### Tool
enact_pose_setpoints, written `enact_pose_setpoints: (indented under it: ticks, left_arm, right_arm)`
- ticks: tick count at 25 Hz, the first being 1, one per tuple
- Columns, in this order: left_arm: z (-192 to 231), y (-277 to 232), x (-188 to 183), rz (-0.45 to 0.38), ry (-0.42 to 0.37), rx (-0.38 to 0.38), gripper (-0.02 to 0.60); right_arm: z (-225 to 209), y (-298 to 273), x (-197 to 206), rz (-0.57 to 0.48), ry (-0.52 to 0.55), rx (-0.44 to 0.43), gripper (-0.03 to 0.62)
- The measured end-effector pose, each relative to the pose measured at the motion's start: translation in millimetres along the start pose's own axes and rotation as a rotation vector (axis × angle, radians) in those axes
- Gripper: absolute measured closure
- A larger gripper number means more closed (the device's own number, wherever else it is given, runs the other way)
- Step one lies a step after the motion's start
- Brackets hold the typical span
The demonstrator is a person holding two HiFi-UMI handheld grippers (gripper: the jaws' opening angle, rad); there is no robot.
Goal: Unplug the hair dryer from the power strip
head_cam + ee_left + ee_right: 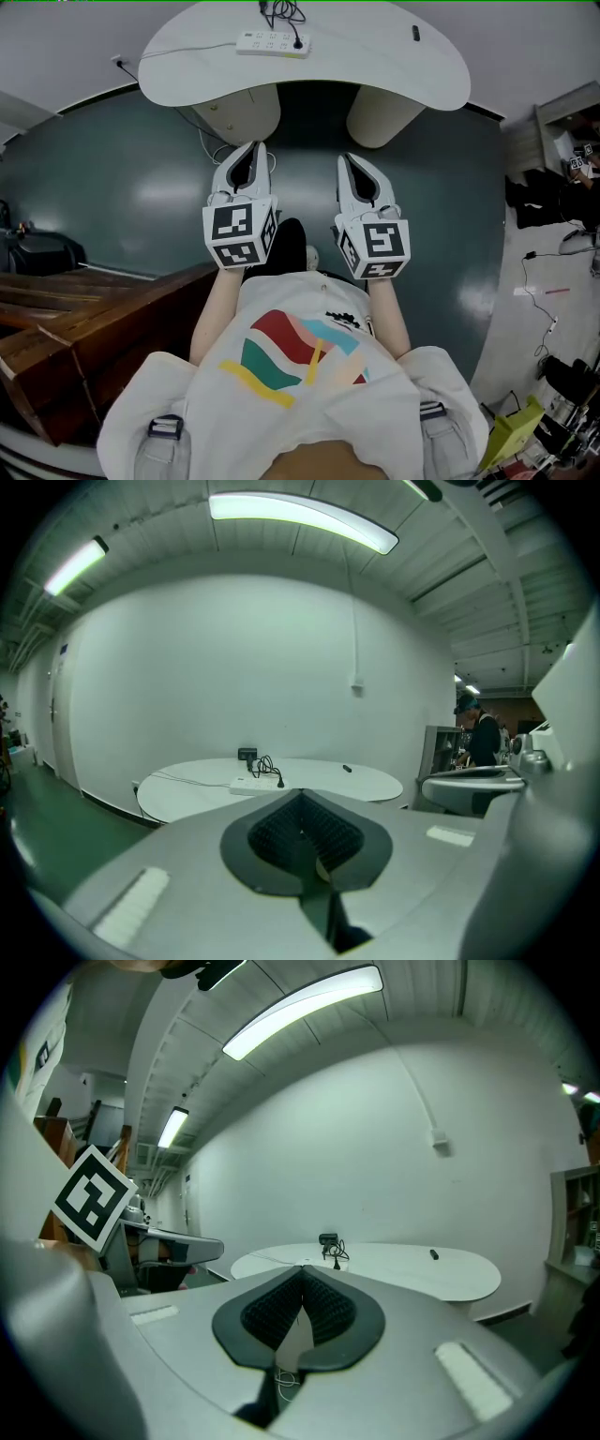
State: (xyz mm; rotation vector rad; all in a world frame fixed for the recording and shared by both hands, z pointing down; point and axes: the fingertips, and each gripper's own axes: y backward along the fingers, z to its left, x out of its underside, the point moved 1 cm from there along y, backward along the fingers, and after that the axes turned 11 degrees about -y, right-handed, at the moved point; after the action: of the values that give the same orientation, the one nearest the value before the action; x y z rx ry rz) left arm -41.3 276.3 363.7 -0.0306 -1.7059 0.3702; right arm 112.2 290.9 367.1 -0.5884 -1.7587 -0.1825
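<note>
A white power strip (272, 43) lies on the far side of a white table (375, 66). A black plug (298, 41) sits in its right end, and a coiled black cord (281, 11) runs back to a small black device (247, 754) at the table's far edge. The same strip (255, 785) and device (328, 1238) show small and distant in both gripper views. My left gripper (255, 150) and right gripper (347, 161) are side by side over the floor, well short of the table. Both point toward it, shut and holding nothing.
A small black object (415, 33) lies on the table's right part. The table stands on two pale pedestals (234, 112). Wooden furniture (84, 319) is at my left, cables and clutter (553, 281) at my right. A person (483, 738) stands far off.
</note>
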Motion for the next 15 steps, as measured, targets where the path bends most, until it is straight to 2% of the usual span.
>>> enact_pose_setpoints:
  ticks: [6,11,15]
  left_arm:
    - [7,-43,12,0.013,0.014,0.019,0.581]
    - [34,-115,10,0.017,0.037,0.049,0.581]
    - [55,-188,-6,0.020,0.031,0.097,0.581]
  right_arm:
    - [-5,-35,13,0.058,0.032,-0.034,0.583]
    - [-21,-99,7,0.089,0.066,-0.014,0.582]
    - [-49,-163,-21,0.091,0.057,0.035,0.582]
